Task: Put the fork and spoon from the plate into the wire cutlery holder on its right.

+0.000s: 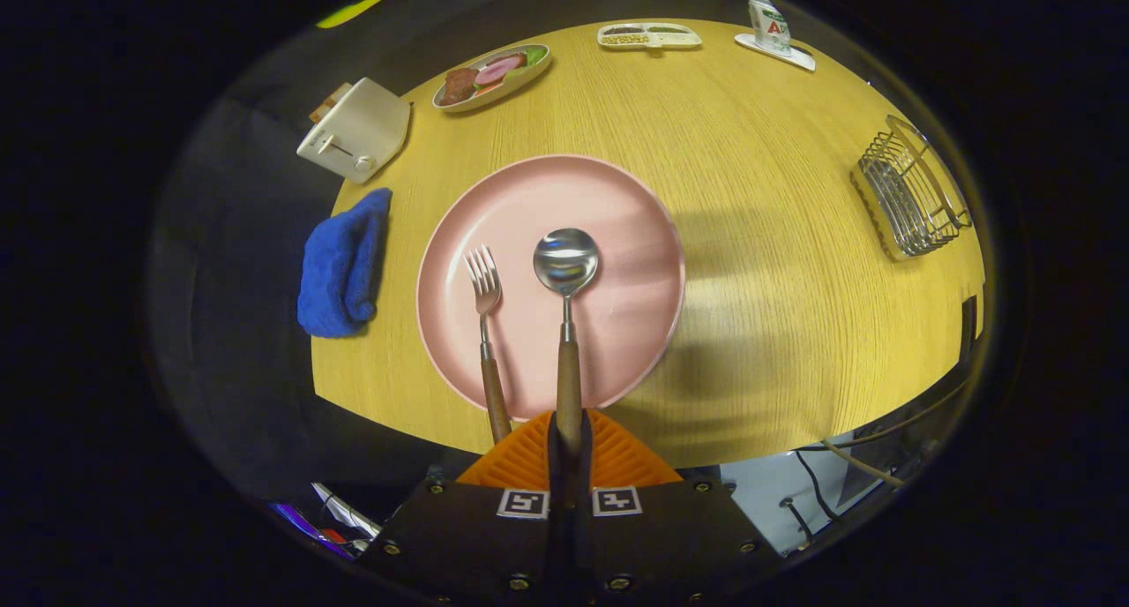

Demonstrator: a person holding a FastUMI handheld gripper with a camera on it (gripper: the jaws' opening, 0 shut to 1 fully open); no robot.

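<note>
Table (pixel 776 263) of pale wood carries a pink plate (pixel 617 210), wire cutlery holder (pixel 913 192) well right. Wooden-handled spoon (pixel 566 325) has its handle end clamped between the gripper (pixel 569 444) fingers; matching fork (pixel 487 333) lies just left.

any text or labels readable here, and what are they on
Carton on the table's far side: print too blurred to read.
Toaster: small mark, too small to read.
Hand-held gripper, shut on the spoon: two square coded markers, no words.
</note>
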